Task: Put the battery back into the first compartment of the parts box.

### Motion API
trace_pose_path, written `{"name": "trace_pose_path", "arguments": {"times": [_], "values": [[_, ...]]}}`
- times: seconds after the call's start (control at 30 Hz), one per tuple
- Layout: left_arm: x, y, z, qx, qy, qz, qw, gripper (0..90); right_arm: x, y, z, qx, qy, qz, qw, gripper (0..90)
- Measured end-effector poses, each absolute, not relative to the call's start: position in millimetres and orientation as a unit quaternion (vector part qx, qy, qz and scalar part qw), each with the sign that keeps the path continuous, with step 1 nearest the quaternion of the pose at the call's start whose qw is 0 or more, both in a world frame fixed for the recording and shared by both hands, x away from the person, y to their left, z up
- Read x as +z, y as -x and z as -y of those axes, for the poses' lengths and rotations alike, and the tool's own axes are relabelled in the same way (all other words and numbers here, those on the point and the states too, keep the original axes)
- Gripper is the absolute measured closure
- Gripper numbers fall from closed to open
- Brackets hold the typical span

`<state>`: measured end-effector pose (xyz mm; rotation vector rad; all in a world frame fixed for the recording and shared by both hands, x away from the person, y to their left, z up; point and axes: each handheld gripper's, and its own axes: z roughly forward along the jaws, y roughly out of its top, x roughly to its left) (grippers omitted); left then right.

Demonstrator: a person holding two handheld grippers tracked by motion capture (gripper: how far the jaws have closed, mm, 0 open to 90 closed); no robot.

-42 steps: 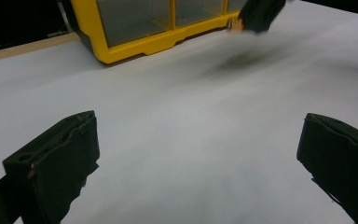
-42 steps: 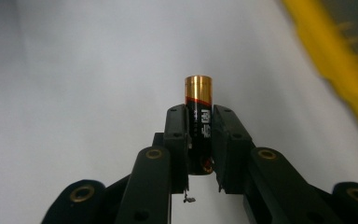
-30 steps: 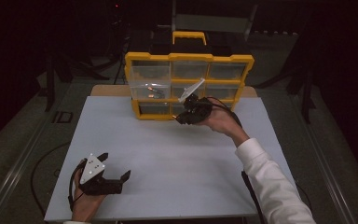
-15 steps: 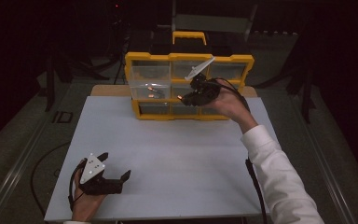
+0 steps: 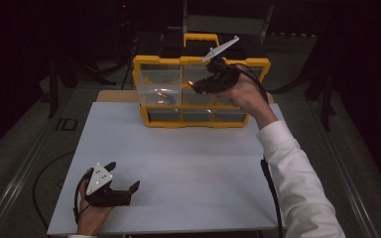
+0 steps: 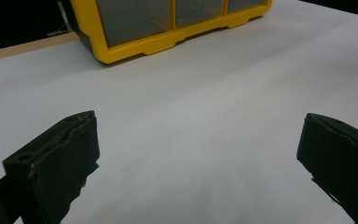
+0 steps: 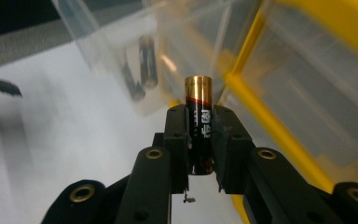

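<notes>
Pinching a battery (image 7: 198, 122) between its pads, the right gripper (image 5: 197, 86) hangs in front of the yellow organizer (image 5: 149, 120), level with its middle row of drawers. In the right gripper view the battery stands upright between the two black jaws, its gold cap clear above them and its black body clamped on both sides. Just beyond it a clear drawer (image 7: 121, 56) juts out of the organizer, and two more batteries (image 7: 148, 63) lie blurred inside it. The left gripper (image 5: 124, 191) rests low on the white table (image 5: 193, 163) near the front left corner, well apart from the organizer, with its jaws spread wide and only bare table between them. A white sleeve (image 5: 297, 183) covers the right forearm.
</notes>
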<state>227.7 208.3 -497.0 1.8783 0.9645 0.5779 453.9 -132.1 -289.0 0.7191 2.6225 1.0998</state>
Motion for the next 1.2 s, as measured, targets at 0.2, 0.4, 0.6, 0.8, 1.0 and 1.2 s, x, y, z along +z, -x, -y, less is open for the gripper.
{"name": "trace_pose_path", "arguments": {"times": [0.2, 0.4, 0.6, 0.8, 1.0, 1.2], "values": [[-497, -227, -209, 0.235, -0.763, -0.391, 0.457, 0.0, -267, -457, 127, 0.393, -0.250, -0.878, 0.113, 77.2], [-497, -227, -208, 0.235, -0.764, -0.390, 0.457, 0.0, -247, -458, 114, 0.413, -0.255, -0.866, 0.116, 77.2], [-497, -226, -210, 0.235, -0.762, -0.391, 0.459, 0.0, -245, -460, 91, 0.422, -0.252, -0.864, 0.108, 77.0], [-497, -226, -210, 0.235, -0.764, -0.391, 0.458, 0.0, -253, -466, 77, 0.435, -0.263, -0.856, 0.096, 44.5], [-497, -226, -210, 0.235, -0.763, -0.391, 0.457, 0.0, -257, -466, 82, 0.417, -0.286, -0.854, 0.124, 13.9], [-497, -226, -210, 0.235, -0.763, -0.391, 0.457, 0.0, -265, -463, 103, 0.409, -0.296, -0.852, 0.135, 13.1]]}}
